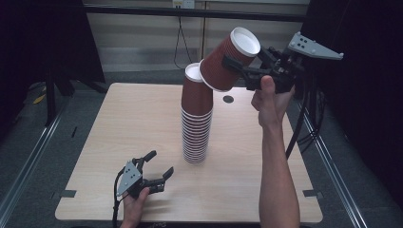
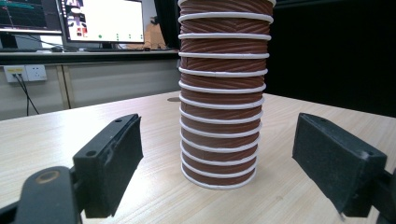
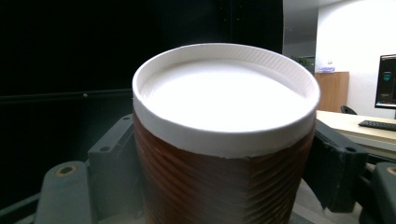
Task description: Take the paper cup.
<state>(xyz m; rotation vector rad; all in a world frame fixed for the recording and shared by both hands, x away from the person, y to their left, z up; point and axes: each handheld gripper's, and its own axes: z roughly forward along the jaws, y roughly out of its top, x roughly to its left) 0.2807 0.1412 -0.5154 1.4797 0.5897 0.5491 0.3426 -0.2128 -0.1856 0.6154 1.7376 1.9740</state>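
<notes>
A: Brown ribbed paper, white rims: a stack of cups [image 1: 196,121] stands upside down near the middle of the wooden table [image 1: 119,133]. Why is one cup [image 1: 230,59] up in the air?

B: The right gripper [image 1: 240,69] holds it by the side wall, tilted, white base up and toward the far right. Its open mouth sits just beside the top of the stack, possibly touching it. Judged from that pose, the cup is either coming off the stack or going onto it; the frames do not settle which.

A: How do the right jaws stand?

B: Pinched on the cup. In the right gripper view a black pad [image 3: 334,163] presses each flank of the cup [image 3: 224,154], with the base facing the camera. A mid-wall grip leaves the mouth free, which suits nesting.

A: And the left gripper [image 1: 159,166]?

B: Low over the near-left part of the table, jaws spread wide, holding nothing. In the left gripper view the stack [image 2: 223,93] stands between the two pads [image 2: 109,158] but well ahead of them, untouched.

A: Why aim it there?

B: Probably to steady the lower stack. A tall column is likely to tip under a sideways push at its top.
</notes>
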